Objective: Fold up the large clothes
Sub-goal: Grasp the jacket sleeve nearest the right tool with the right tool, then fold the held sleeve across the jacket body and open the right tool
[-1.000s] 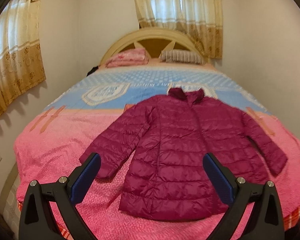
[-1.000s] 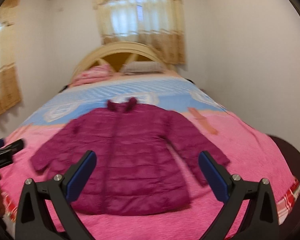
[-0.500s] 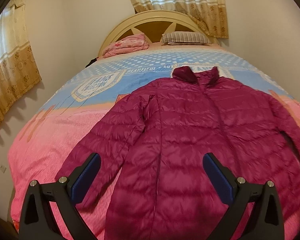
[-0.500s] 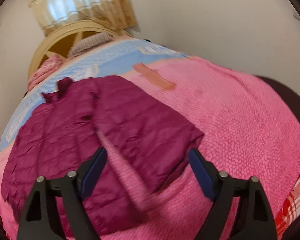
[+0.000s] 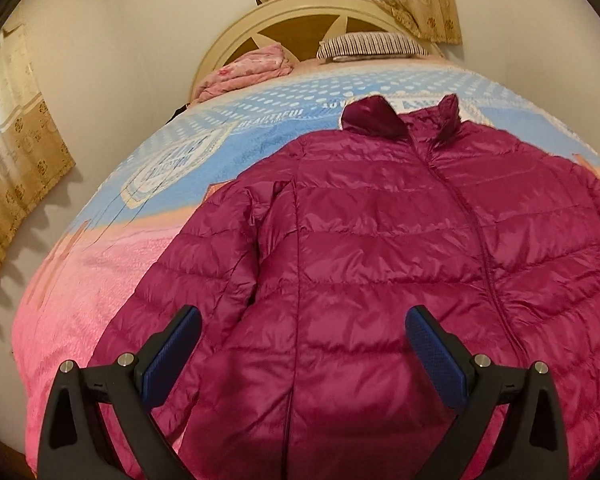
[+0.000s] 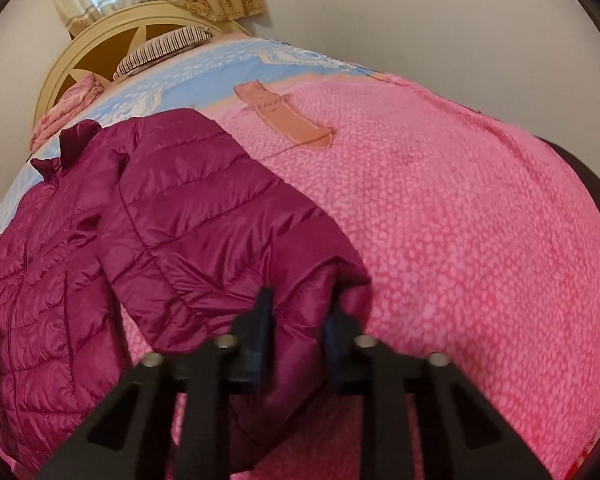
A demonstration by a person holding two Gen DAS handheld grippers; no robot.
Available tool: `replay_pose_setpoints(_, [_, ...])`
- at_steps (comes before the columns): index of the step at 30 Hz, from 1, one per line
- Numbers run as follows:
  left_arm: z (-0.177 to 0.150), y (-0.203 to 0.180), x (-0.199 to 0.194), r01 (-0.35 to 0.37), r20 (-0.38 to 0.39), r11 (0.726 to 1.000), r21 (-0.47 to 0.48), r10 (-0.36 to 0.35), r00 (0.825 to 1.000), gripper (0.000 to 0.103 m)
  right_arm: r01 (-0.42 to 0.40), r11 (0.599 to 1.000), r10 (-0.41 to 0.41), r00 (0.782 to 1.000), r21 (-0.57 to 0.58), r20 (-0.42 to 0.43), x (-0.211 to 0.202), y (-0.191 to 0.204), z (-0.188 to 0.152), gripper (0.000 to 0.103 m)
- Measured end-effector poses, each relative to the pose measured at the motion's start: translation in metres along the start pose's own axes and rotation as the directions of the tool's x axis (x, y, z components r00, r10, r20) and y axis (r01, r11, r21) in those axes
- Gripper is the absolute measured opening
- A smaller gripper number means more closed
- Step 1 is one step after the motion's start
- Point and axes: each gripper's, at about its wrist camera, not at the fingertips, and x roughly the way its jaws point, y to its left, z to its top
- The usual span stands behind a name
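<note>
With our right gripper [image 6: 300, 316] clenched on the jacket [image 5: 380, 260] sleeve cuff [image 6: 304, 300] and our left gripper [image 5: 304, 344] spread empty above, the slick cuff may slip out mid-fold.

You see the jacket [image 5: 380, 260] lying flat on the bed [image 5: 80, 320], collar toward the headboard [image 5: 300, 12], with two pillows [image 5: 372, 44] behind it and the right gripper [image 6: 298, 312] at its sleeve end.

1. Our left wrist view looks from the foot of the bed [image 5: 100, 264] toward the headboard [image 5: 300, 12], close above the jacket [image 5: 380, 260].
2. Our right wrist view sits nearer, facing its sleeve [image 6: 220, 220]; both share the jacket and headboard.
</note>
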Motion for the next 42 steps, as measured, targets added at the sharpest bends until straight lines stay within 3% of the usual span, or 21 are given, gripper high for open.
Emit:
replay_pose_setpoints(3, [0.008,0.002,0.009,-0.011,-0.011,1.000,0.006,0.011,1.000,0.102,0.029,0.999,-0.029,0.999,-0.019,0.038,-0.007,-0.003,0.012,0.012])
replay_pose_setpoints(11, [0.043,0.034,0.021,-0.059,0.005,0.998,-0.033,0.059,0.998,0.102,0.071,0.994,-0.054,0.983,-0.086,0.177,-0.041,0.014,0.068,0.010])
replay_pose_setpoints(16, [0.058,0.063,0.035,-0.083,-0.010,0.993,-0.081,0.083,0.997,0.102,0.055,0.979,0.001,0.962,-0.197,0.274,-0.068,0.068,0.098,0.010])
replay_pose_setpoints(20, [0.059,0.081,0.042,-0.099,-0.015,0.989,-0.105,0.098,0.995,0.102,0.027,0.954,0.066,0.953,-0.299,0.296,-0.074,0.123,0.107,0.010])
replay_pose_setpoints(27, [0.057,0.112,0.058,-0.123,-0.034,0.983,-0.140,0.119,0.992,0.102,-0.024,0.896,0.163,0.947,-0.443,0.277,-0.063,0.207,0.102,0.009])
replay_pose_setpoints(32, [0.059,0.124,0.071,-0.139,-0.041,0.978,-0.153,0.135,0.990,0.102,-0.087,0.858,0.224,0.950,-0.507,0.216,-0.037,0.269,0.096,0.009])
replay_pose_setpoints(42, [0.056,0.132,0.085,-0.167,-0.036,0.977,-0.135,0.163,0.986,0.102,-0.178,0.806,0.268,0.960,-0.564,0.081,0.028,0.356,0.062,0.009])
